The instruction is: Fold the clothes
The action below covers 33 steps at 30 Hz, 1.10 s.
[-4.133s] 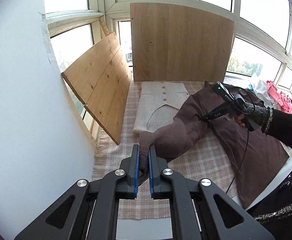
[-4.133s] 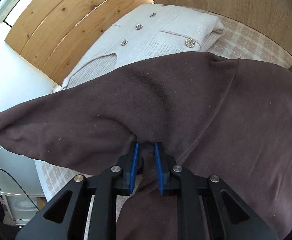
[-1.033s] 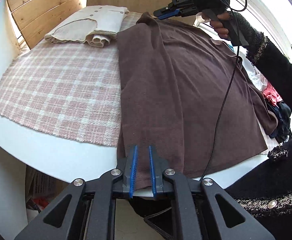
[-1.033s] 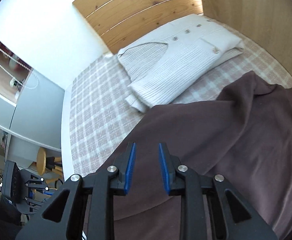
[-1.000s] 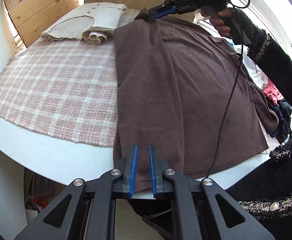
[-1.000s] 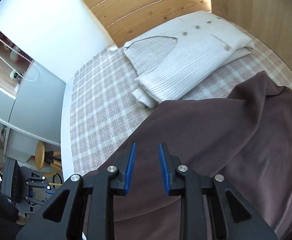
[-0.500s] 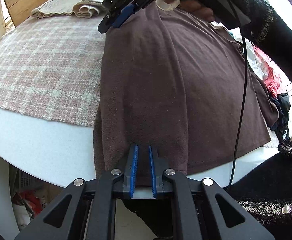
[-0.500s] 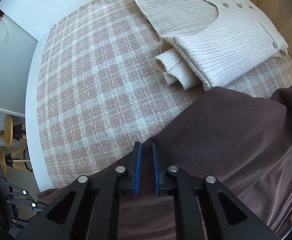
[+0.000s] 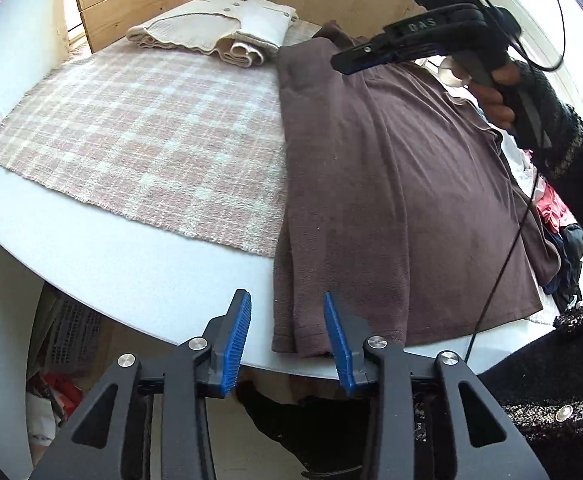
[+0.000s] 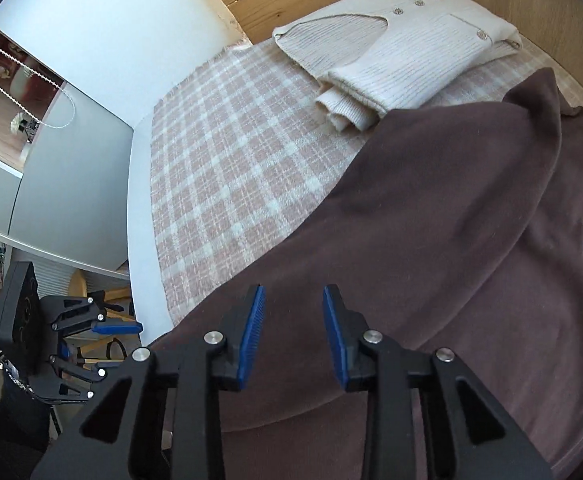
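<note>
We hold the left gripper (image 9: 287, 336) with jaws wide and empty at the bench (image 9: 139, 276) edge, just off the brown garment (image 9: 391, 184) hem. Our right gripper (image 10: 293, 330) hovers jaws wide, empty, over that garment, spread on the plaid cloth (image 9: 143, 128) beside the folded cream cardigan (image 10: 403, 56).

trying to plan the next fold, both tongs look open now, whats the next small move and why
Probably bring the left tongs forward onto the near hem of the brown garment and close. Both tongs are open and holding nothing, the right tongs hover over the brown cloth, and it lies flat in a long strip with its hem at the table edge, ready to fold up.
</note>
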Motion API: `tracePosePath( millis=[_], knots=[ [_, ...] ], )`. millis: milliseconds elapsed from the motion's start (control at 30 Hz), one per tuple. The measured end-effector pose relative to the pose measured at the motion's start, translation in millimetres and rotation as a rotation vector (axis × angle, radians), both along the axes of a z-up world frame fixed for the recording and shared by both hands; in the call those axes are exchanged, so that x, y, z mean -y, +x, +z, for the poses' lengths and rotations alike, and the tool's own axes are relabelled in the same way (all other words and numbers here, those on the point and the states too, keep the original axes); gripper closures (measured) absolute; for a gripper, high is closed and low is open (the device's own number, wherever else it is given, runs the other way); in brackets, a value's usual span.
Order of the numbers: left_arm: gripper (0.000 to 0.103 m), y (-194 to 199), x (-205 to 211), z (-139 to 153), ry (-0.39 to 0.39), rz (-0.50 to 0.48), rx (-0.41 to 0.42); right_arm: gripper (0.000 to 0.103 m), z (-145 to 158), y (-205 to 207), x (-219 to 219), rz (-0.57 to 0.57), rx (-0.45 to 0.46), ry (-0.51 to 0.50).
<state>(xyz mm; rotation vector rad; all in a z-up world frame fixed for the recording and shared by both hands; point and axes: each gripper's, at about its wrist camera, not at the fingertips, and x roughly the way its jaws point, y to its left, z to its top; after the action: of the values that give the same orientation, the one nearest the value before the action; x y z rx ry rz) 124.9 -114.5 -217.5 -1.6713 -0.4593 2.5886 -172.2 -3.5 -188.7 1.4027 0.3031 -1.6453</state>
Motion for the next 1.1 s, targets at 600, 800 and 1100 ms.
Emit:
tracePosePath(
  millis=[600, 800, 1100],
  knots=[
    [0.094, -14, -15, 2, -0.033, -0.092, 0.056, 0.078, 18, -195, -99, -0.419, -0.079, -0.038],
    [0.094, -23, -22, -6, -0.040, -0.102, 0.103, 0.092, -17, -240, -69, -0.330, 0.013, -0.056],
    [0.094, -37, -26, -15, -0.029, -0.108, 0.159, 0.102, -35, -288, -32, -0.414, -0.079, -0.043]
  ],
)
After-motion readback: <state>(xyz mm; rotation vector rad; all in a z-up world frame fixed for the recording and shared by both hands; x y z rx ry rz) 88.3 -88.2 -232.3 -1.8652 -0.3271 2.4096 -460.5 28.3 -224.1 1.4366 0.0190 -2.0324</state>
